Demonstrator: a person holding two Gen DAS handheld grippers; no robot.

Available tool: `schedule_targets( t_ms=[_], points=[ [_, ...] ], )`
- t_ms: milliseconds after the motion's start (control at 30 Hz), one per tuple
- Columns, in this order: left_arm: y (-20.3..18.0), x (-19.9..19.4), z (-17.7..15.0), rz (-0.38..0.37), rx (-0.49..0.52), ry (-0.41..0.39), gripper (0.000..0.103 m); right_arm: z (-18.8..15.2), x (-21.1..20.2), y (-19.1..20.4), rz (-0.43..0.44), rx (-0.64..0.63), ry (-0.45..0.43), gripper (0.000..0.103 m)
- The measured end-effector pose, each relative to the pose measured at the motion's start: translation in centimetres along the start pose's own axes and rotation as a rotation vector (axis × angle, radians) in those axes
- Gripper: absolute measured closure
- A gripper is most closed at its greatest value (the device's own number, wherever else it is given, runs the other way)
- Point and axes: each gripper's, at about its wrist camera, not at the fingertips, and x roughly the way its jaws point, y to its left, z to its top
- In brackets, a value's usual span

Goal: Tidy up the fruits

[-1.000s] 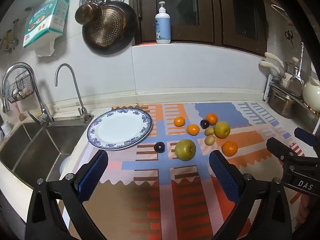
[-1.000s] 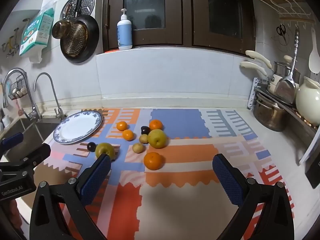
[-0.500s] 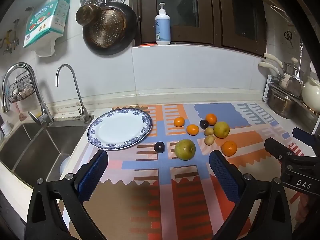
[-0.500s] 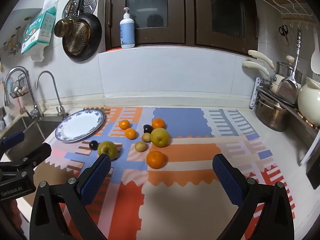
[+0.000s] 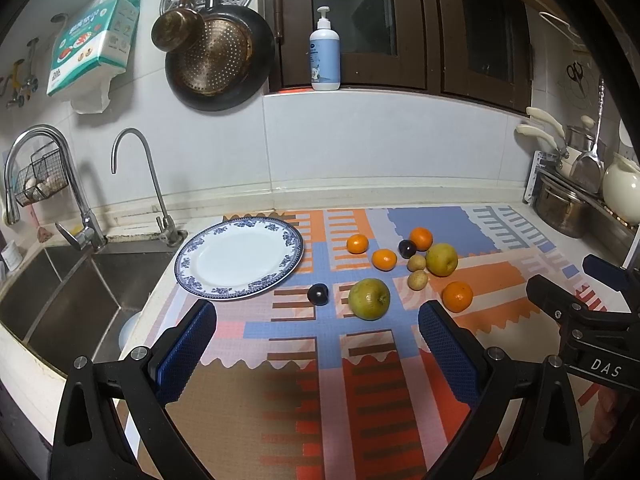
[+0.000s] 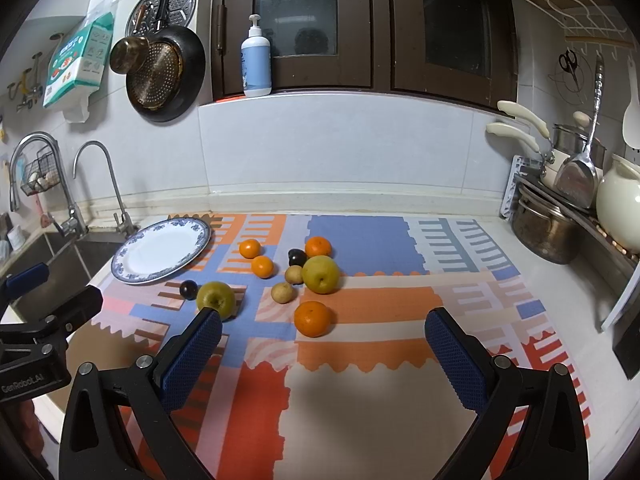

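Four round orange tangerines (image 5: 357, 243) (image 5: 384, 259) (image 5: 421, 238) (image 5: 457, 296). Two yellow-green pears: one (image 5: 369, 299) at six o'clock of the cluster, one (image 5: 441, 259) at three. Two dark purple plums (image 5: 318, 294) (image 5: 407, 248). Two small tan kiwis (image 5: 416, 263) (image 5: 417, 279). One blue-rimmed white porcelain plate (image 5: 191, 276), at nine o'clock.

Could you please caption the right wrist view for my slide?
Open right gripper hovers before loose fruit and an empty plate on a patterned mat.

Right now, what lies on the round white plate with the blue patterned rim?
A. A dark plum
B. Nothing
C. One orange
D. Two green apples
B: the round white plate with the blue patterned rim is bare, and every fruit sits on the patterned mat.
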Motion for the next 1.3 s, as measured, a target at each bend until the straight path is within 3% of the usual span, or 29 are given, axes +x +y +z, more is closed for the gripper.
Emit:
schedule_targets(
  t_ms=[1300],
  points=[
    [-0.16,-0.33,0.16,-0.006,0.006,-0.008,0.0,-0.06,-0.11,0.23,0.003,0.0,0.001,0.001]
  ],
)
